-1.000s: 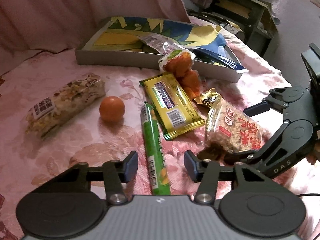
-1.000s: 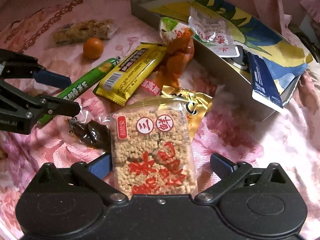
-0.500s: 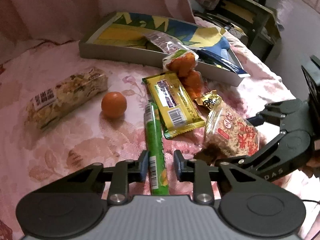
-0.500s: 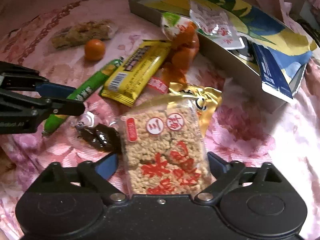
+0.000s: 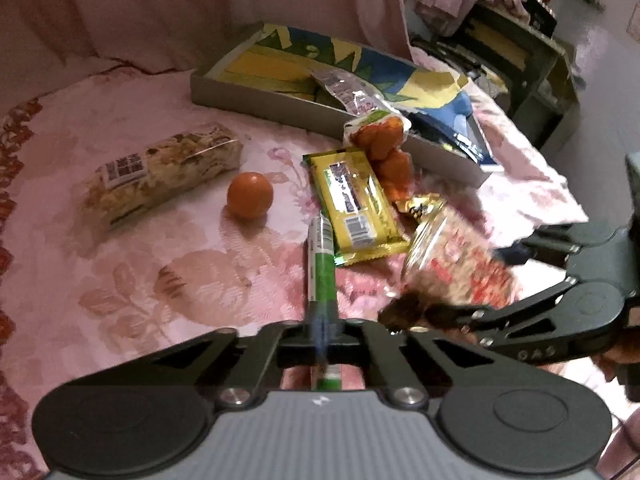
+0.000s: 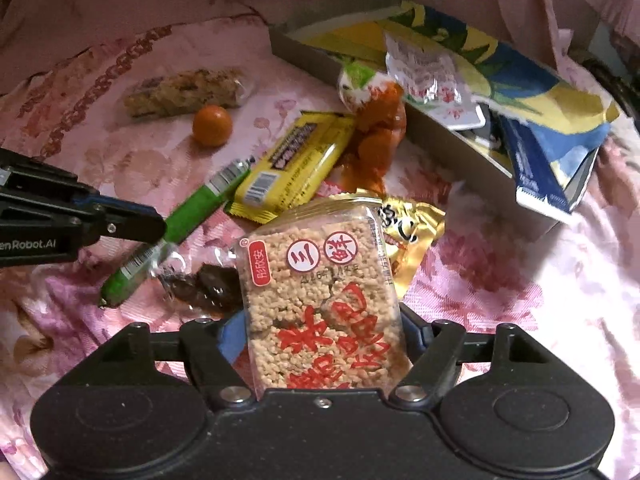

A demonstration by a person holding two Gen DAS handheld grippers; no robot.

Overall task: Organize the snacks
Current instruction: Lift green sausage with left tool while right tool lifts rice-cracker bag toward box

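Left wrist: jaws now clenched on green stick | right jaws grasping rice cracker pack, seemingly lifted

Open pink cloth on the near left gives easy passage, with only the grain bar and the orange ball well apart at its far edge. The middle is crowded: green stick, yellow bar, orange pouch and gold wrapper lie touching or overlapping, no lane between them. A dark sweet blocks the near centre. On the far right the box walls off the way, and bags spill over its rim.
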